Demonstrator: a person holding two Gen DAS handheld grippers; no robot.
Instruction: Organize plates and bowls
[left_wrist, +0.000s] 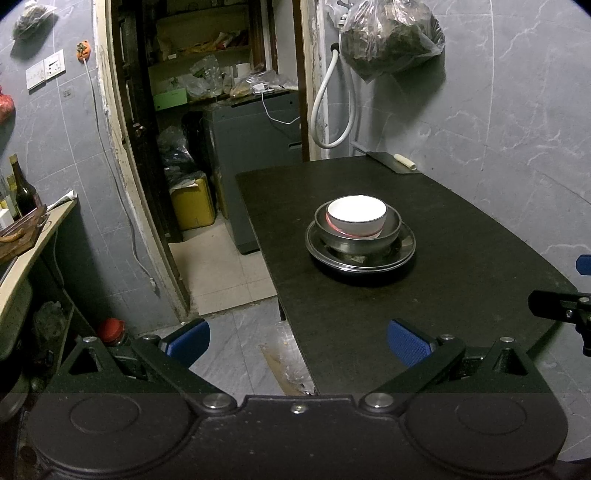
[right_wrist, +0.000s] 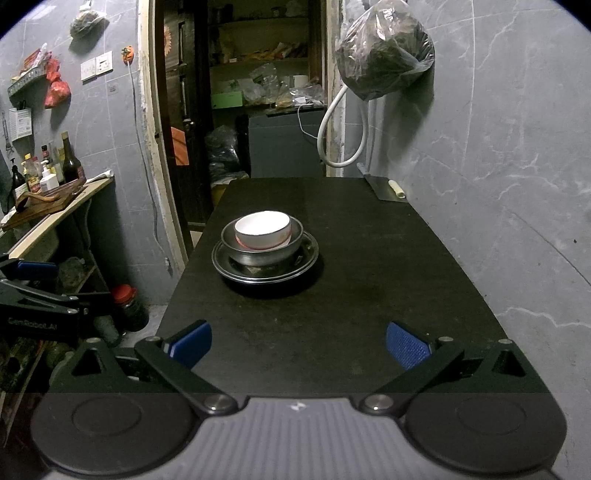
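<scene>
On the black table (left_wrist: 461, 258) (right_wrist: 351, 314) stands one stack: a white bowl (left_wrist: 357, 216) (right_wrist: 263, 229) nested in a steel bowl (left_wrist: 356, 240) (right_wrist: 264, 253), which rests on steel plates (left_wrist: 404, 245) (right_wrist: 308, 254). My left gripper (left_wrist: 298, 341) hangs open near the table's left front corner, well short of the stack, nothing between its blue pads. My right gripper (right_wrist: 299, 345) is open over the table's near end, empty too. Each gripper shows at the edge of the other's view: the right one (left_wrist: 561, 306), the left one (right_wrist: 40, 291).
A cleaver (left_wrist: 393, 162) (right_wrist: 386, 188) lies at the table's far right corner by the grey tiled wall. A doorway with cluttered shelves (left_wrist: 210, 74) opens behind. On the left are a counter with bottles (right_wrist: 55, 170) and a red-capped jar (right_wrist: 127, 306) on the floor.
</scene>
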